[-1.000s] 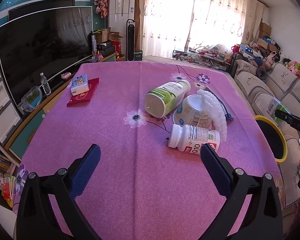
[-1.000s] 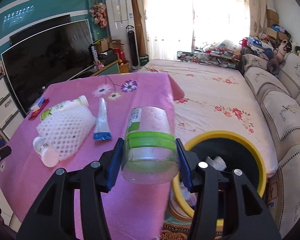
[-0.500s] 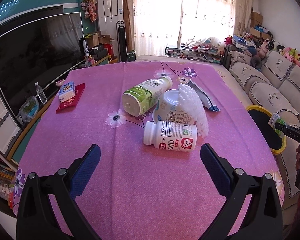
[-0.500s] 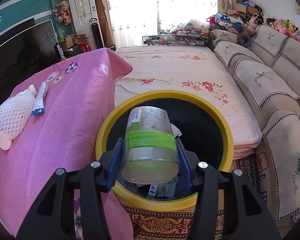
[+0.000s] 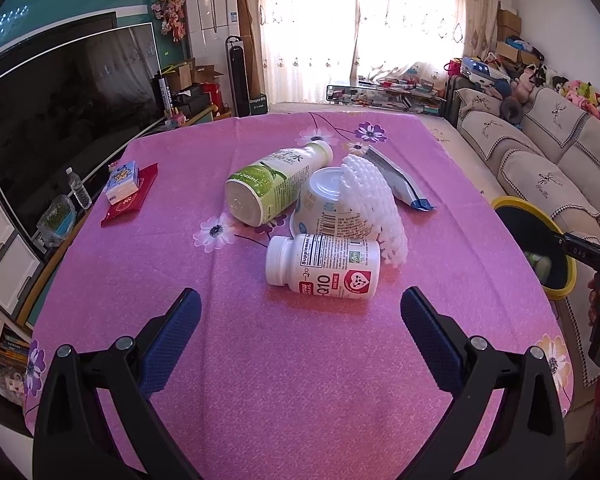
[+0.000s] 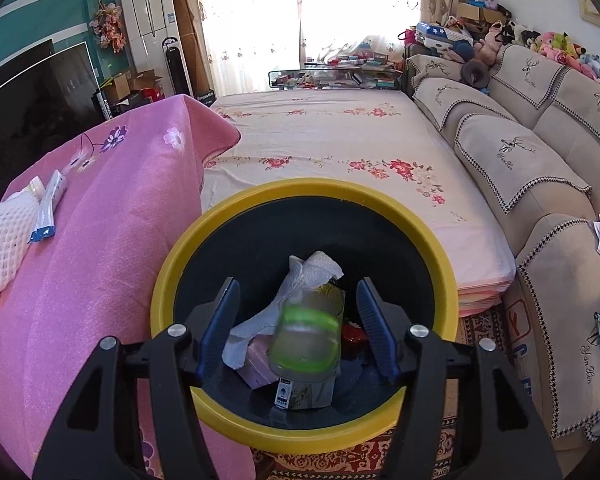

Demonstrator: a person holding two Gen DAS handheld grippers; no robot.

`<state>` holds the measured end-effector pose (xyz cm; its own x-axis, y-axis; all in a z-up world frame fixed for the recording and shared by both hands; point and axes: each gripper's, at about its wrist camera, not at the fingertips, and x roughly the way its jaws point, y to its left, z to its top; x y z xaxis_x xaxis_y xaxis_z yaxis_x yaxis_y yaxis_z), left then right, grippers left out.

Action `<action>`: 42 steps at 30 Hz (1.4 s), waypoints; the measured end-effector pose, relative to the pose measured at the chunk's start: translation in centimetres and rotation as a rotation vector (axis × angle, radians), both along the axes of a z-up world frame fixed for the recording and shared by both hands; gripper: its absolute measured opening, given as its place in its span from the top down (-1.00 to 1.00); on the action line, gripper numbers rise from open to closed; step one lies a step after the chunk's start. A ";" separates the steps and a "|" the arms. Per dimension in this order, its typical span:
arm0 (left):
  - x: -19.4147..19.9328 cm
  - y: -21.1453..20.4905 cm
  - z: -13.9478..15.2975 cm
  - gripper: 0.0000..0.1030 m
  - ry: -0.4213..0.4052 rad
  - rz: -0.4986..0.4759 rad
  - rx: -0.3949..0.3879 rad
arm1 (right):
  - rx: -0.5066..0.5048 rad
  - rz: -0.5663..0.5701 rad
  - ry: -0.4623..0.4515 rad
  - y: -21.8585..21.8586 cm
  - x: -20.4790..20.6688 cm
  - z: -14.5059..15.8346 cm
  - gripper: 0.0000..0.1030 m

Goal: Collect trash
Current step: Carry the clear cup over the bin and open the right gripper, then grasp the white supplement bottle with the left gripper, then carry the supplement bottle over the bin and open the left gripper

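Note:
My right gripper [image 6: 298,322] is open above the yellow-rimmed black bin [image 6: 204,232]. The clear jar with a green band [image 6: 306,340] is blurred, loose between the jaws and falling into the bin, onto white tissue [image 6: 312,268] and cartons. My left gripper [image 5: 300,320] is open and empty over the pink table. In front of it lies a white supplement bottle [image 5: 324,266], then a paper cup [image 5: 324,208], white foam netting [image 5: 376,208], a green drink bottle [image 5: 276,188] and a tube [image 5: 400,180]. The bin [image 5: 540,240] shows at the right edge.
A tissue pack [image 5: 121,182] on a red packet [image 5: 132,200] lies at the table's left. A television [image 5: 60,112] stands left of the table. A flowered bed [image 6: 340,148] and beige sofa [image 6: 540,168] lie beyond the bin.
My right gripper moved from the table to over the bin, then opened and let go of the jar, which is dropping. My left gripper moved closer to the trash pile.

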<state>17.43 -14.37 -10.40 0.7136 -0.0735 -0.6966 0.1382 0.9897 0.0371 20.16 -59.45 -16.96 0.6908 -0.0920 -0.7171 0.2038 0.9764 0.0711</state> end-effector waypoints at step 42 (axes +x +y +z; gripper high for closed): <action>9.3 -1.0 -5.7 -0.61 0.144 -0.211 -0.050 | 0.029 0.146 -0.075 7.3 -2.9 2.6 -0.23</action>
<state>26.78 -15.36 -16.06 0.5724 -0.2466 -0.7820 0.3417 0.9387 -0.0459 17.29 -52.15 -14.34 0.7473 0.0336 -0.6636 0.0524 0.9926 0.1093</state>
